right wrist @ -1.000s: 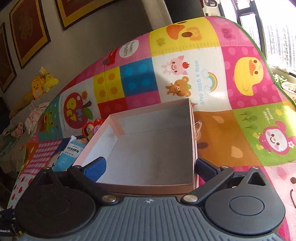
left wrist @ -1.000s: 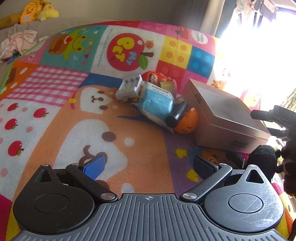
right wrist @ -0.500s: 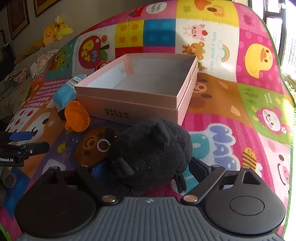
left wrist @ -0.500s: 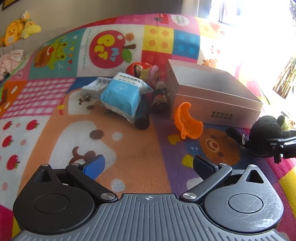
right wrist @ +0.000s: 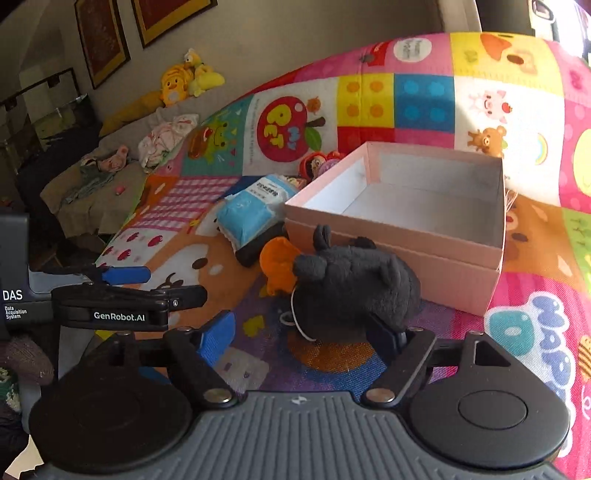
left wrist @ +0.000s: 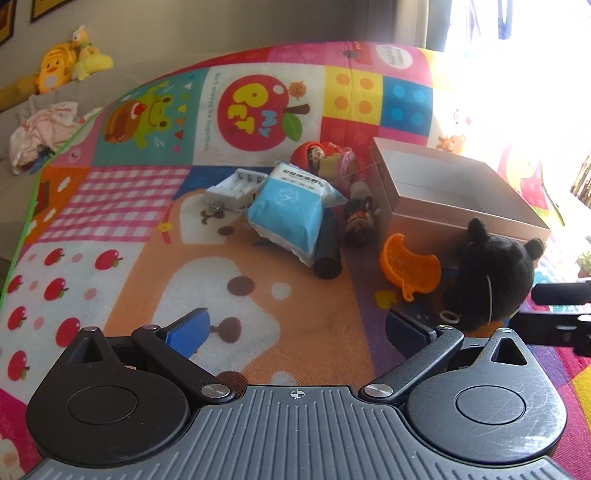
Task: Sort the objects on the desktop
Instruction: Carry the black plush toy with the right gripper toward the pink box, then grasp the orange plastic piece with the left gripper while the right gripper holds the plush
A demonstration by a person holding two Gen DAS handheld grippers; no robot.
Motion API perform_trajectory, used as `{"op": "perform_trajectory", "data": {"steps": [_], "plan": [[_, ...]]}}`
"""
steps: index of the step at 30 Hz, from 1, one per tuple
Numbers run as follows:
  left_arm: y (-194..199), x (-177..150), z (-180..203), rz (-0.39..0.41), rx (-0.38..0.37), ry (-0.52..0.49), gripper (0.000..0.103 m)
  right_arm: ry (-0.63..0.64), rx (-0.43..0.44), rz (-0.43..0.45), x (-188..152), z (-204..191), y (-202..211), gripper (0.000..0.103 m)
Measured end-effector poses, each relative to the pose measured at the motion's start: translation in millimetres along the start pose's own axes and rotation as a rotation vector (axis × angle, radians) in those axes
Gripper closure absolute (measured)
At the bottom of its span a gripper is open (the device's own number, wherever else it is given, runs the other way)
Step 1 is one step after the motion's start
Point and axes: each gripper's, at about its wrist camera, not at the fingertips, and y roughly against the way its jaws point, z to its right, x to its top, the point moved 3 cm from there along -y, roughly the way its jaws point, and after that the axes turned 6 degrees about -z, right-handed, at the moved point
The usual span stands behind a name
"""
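One black plush (right wrist: 354, 284) beside pink box (right wrist: 436, 258) wall, bare mat (left wrist: 122, 236) leftward

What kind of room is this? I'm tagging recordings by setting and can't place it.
Most likely a home living room with a children's play area. A cartoon play mat covers the floor, yellow stuffed toys sit on a sofa, and framed pictures hang on the wall.

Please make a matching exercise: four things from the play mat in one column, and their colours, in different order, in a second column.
Things:
1. plush toy
2. open box
3. tissue pack
4. battery charger

Colours:
a. white
b. pink
c. black
d. light blue

Pairs: 1-c, 2-b, 3-d, 4-a
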Motion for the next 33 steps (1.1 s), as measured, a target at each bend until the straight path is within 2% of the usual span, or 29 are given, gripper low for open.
{"op": "perform_trajectory", "data": {"steps": [3, 6, 7, 9, 11, 13, 15, 16, 18, 21, 22, 24, 27, 30, 33], "plan": [[-4.8, -0.3, 0.5, -0.011, 0.006, 0.007, 0.000, -0.058, -0.060, 0.063, 19.4, 9.0, 7.2, 0.015], [-6.9, -2.1, 8.2, -0.017, -0.020, -0.007, 0.000, -0.109, -0.180, 0.064, 35.5, 19.1, -10.8, 0.016], [-6.5, -2.8, 11.9, -0.017, -0.032, -0.017, 0.000, -0.118, -0.214, 0.057, 37.4, 23.1, -17.7, 0.018], [-4.5, -3.7, 17.2, -0.012, -0.050, -0.040, 0.000, -0.133, -0.260, 0.021, 35.7, 31.5, -27.8, 0.032], [-2.6, -4.0, 18.6, 0.000, -0.059, -0.052, 0.000, -0.154, -0.256, -0.031, 23.1, 42.1, -29.1, 0.033], [-2.2, -3.1, 18.5, 0.013, -0.069, -0.059, 0.000, -0.164, -0.215, -0.010, 1.3, 49.2, -11.6, 0.027], [-3.2, -1.0, 21.3, 0.030, -0.085, -0.077, 0.000, -0.163, -0.201, 0.016, -14.6, 52.0, 10.2, 0.015], [-4.5, -0.1, 24.4, 0.038, -0.096, -0.093, 0.000, -0.168, -0.192, 0.029, -23.7, 53.2, 21.3, 0.015], [-8.7, 2.7, 33.9, 0.049, -0.115, -0.133, 0.000, -0.198, -0.157, 0.036, -41.8, 55.9, 39.7, 0.007], [-20.5, 9.0, 54.4, 0.073, -0.132, -0.215, 0.000, -0.226, -0.111, 0.003, -65.6, 56.2, 49.0, 0.002], [-26.0, 11.4, 60.7, 0.075, -0.133, -0.243, 0.000, -0.221, -0.106, -0.027, -72.8, 54.3, 47.5, 0.002], [-37.4, 16.2, 71.3, 0.066, -0.126, -0.283, 0.000, -0.183, -0.156, -0.090, -86.2, 49.7, 39.7, 0.005], [-55.7, 24.7, 81.5, 0.046, -0.097, -0.292, 0.000, -0.054, -0.198, -0.079, -92.6, 34.6, 45.2, 0.006], [-63.2, 32.5, 83.1, 0.040, -0.077, -0.268, 0.000, 0.028, -0.179, -0.007, -83.5, 22.1, 61.2, 0.006], [-57.1, 37.3, 70.2, 0.037, -0.071, -0.180, 0.000, 0.122, -0.207, 0.075, -62.5, 6.8, 67.0, 0.006]]}}
